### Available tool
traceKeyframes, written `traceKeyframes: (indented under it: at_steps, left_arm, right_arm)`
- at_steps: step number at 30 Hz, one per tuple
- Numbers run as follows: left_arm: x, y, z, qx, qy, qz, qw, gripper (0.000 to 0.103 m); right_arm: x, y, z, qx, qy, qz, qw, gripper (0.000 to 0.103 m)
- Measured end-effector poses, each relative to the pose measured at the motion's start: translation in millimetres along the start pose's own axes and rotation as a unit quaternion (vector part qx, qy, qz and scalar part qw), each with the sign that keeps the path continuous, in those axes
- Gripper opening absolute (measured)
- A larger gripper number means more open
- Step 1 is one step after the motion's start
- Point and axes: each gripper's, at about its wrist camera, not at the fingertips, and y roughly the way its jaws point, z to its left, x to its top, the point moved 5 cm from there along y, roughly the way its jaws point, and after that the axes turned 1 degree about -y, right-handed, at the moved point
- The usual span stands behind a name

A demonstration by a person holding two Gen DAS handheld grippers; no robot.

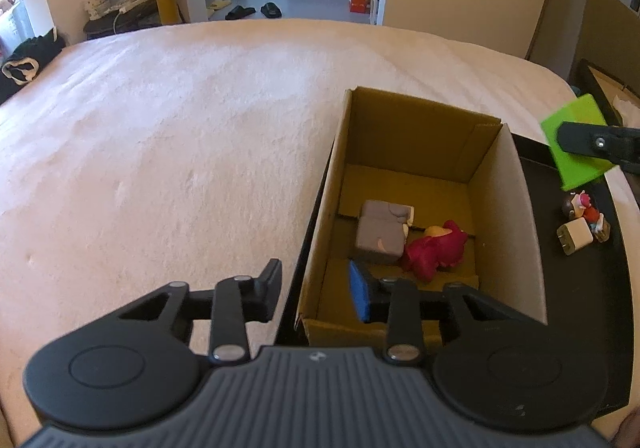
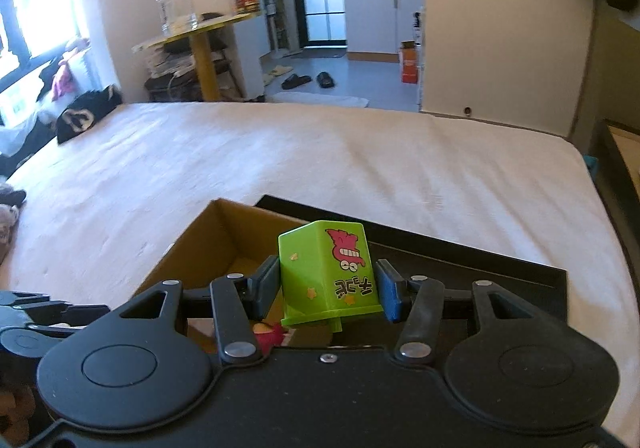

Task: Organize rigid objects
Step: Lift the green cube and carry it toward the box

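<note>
Taking the one cardboard box [image 1: 424, 208] as your landmark, you have two things inside it: one grey block [image 1: 380, 234] and one red figure [image 1: 434, 250] just beside it. Outside the box on its right, on the one black tray [image 1: 580, 288], you can count one white charger [image 1: 574, 236] and one small figurine [image 1: 586, 210] touching it. Above that same side you hold one green box [image 2: 330, 272], giving five loose items and two grippers in all.
</note>
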Motion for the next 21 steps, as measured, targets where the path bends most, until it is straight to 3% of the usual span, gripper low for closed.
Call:
traceKeyframes:
  at_steps: [11,21]
  left_arm:
    - [-2.8,9.6,9.0,-0.024,-0.017,0.006,0.9996,0.011]
    - [-3.8,10.3,11.0,-0.031,-0.016,0.002,0.9994,0.009]
  right_arm:
    - [-3.2,27.3,32.6,0.004,-0.034,0.025,0.999,0.050]
    - [-7.4,36.6,46.1,-0.013,-0.071,0.018,0.997,0.052]
